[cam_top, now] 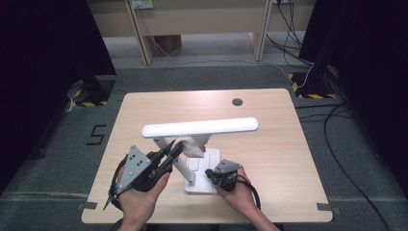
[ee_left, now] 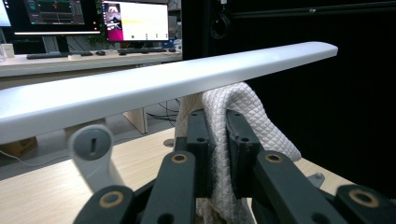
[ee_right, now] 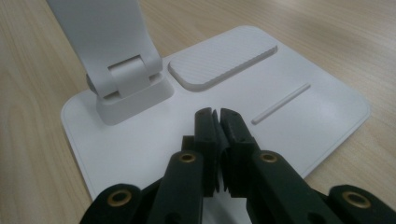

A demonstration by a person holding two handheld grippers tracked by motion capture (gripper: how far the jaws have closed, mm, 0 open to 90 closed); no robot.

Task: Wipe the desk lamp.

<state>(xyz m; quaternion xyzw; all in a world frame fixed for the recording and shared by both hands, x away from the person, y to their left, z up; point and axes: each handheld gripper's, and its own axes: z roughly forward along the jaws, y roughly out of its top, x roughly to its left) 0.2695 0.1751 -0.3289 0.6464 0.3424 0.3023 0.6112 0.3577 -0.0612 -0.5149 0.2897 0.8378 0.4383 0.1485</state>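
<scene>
A white desk lamp stands mid-table, its long light bar (cam_top: 199, 127) level above its flat base (cam_top: 204, 168). My left gripper (cam_top: 174, 150) is shut on a white quilted cloth (ee_left: 219, 140), which is bunched up against the underside of the bar (ee_left: 154, 86). In the high view the cloth (cam_top: 195, 143) hangs under the bar beside the lamp's arm. My right gripper (ee_right: 217, 114) is shut with nothing in it, and its tips press down on the lamp base (ee_right: 299, 126), near the hinge (ee_right: 128, 84). In the high view it (cam_top: 211, 173) sits on the base's near right corner.
The wooden table (cam_top: 269, 144) has a dark cable hole (cam_top: 237, 102) at the back. Wooden furniture legs (cam_top: 144, 43) and cables (cam_top: 337, 125) lie on the floor beyond. A desk with monitors (ee_left: 135, 21) stands far behind in the left gripper view.
</scene>
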